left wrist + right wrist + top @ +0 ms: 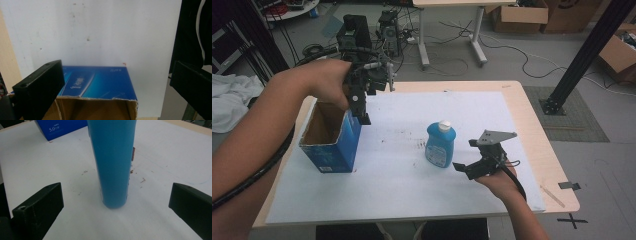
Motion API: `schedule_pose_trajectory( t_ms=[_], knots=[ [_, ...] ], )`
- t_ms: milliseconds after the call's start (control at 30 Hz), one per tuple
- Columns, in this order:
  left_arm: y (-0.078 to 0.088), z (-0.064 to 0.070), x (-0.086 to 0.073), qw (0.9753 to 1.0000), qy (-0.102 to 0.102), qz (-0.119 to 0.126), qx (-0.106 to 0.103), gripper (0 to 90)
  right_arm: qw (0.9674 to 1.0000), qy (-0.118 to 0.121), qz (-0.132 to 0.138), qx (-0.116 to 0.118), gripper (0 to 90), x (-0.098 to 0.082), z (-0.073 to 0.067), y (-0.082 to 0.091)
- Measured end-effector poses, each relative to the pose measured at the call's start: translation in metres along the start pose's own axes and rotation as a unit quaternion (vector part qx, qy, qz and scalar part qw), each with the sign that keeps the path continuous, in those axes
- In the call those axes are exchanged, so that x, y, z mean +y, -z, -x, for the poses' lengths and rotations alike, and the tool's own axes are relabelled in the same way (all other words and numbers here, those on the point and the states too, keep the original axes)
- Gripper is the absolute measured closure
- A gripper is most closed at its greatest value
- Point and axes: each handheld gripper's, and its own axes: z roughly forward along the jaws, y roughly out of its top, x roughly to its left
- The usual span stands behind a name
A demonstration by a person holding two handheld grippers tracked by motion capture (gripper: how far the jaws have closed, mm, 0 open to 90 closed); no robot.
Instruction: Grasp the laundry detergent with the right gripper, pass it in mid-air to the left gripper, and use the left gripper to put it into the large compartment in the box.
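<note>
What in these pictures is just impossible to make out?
- Floor of the open blue box: high view, hidden by its own walls; left gripper view, cut off by the bottom edge.
- Bottle label text: too small in the high view.
- Bottle cap: cut off by the top edge in the right gripper view.

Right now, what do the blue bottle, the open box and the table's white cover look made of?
Blue bottle: looks like smooth, slightly glossy plastic, with soft highlights and a white cap.
Blue box: printed cardboard, glossy blue outside, raw brown inside, top edge torn.
White sheet: matte, probably paper or thin board; it lies flat and shows small brown stains.
</note>
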Motion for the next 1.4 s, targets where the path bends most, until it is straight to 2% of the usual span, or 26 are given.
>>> schedule_pose_trajectory(
  t_ms=[300, 600, 1000, 1400],
  knots=[
    [-0.001, 0.002, -0.003, 1.0, 0.0, -0.001, 0.0, 0.1, 0.9998, -0.005, 0.004, 0.016, 0.0, -0.001, 0.004, -0.03],
    [-0.001, 0.002, -0.005, 1.0, -0.002, 0.001, -0.001, 0.1, 0.9997, -0.01, 0.011, 0.017, 0.0, 0.0, 0.007, -0.05],
    [-0.004, 0.003, -0.008, 1.0, 0.001, 0.002, 0.0, 0.1, 0.9993, -0.012, 0.03, 0.019, 0.0, -0.002, 0.008, -0.068],
    [-0.004, 0.004, -0.008, 1.0, -0.002, 0.003, 0.001, 0.1, 0.9987, -0.016, 0.046, 0.017, 0.0, -0.002, 0.006, -0.077]
  ],
)
